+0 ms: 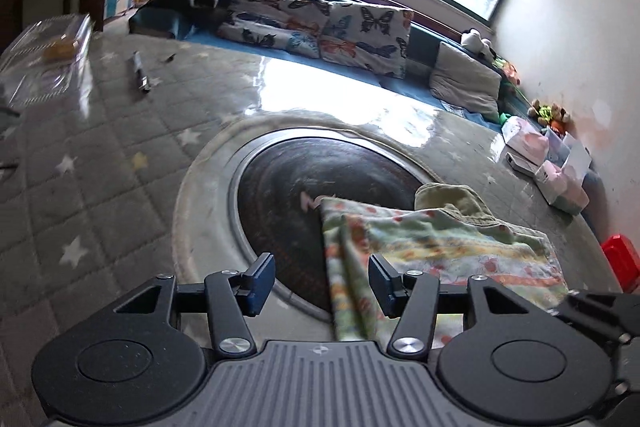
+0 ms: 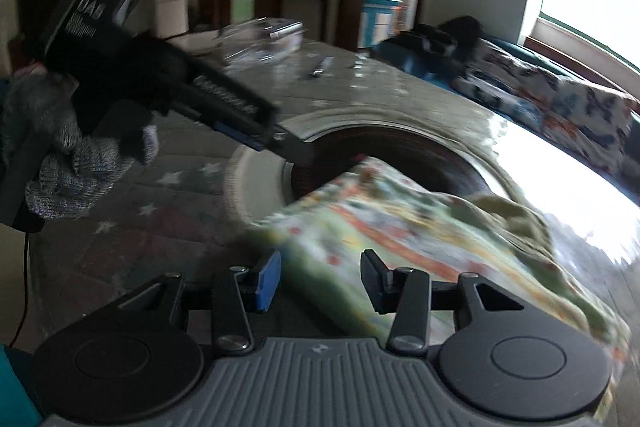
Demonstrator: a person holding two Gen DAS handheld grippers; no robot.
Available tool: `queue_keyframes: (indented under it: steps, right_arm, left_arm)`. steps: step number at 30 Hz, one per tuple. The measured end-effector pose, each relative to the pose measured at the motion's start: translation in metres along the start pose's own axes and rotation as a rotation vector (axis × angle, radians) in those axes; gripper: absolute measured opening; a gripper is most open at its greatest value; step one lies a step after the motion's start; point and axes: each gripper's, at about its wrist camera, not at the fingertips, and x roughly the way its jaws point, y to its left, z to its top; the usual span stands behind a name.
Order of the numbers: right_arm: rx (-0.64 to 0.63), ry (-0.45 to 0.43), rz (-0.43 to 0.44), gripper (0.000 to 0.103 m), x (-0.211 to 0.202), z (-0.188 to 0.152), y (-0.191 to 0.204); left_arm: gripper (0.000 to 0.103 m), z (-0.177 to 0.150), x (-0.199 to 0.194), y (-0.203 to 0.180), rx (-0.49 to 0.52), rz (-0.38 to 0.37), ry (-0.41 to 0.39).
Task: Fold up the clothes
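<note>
The left hand-held gripper (image 1: pixel 322 283) hovers low over the tabletop (image 1: pixel 120 155), its 2 fingers spread and grasping nothing, the near edge of the patterned garment (image 1: pixel 420 247) between them. That garment lies folded on the near right of the tabletop, partly over the dark round inset (image 1: pixel 304 179), an olive cloth (image 1: pixel 452 201) at its far side. The right hand-held gripper (image 2: pixel 321 281) is likewise released above the garment. A gloved hand (image 2: pixel 60 163) grips the left tool, angled down toward the inset.
</note>
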Motion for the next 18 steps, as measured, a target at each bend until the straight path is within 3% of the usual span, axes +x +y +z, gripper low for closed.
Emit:
queue_keyframes:
  steps: [7, 14, 18]
  right_arm:
    - [-0.093, 0.036, -0.007, 0.043, 0.030, 0.006, 0.026]
    - [0.044, 0.016, 0.024, 0.021, 0.025, 0.008, 0.007]
    - [0.124, -0.019, 0.052, 0.016, 0.014, 0.010, -0.006]
  left_arm:
    - [0.057, -0.006, 0.000, 0.014, -0.129, -0.072, 0.043]
    - [0.060, -0.008, 0.009, 0.013, -0.221, -0.130, 0.081]
    - [0.065, -0.007, 0.015, 0.012, -0.296, -0.148, 0.096]
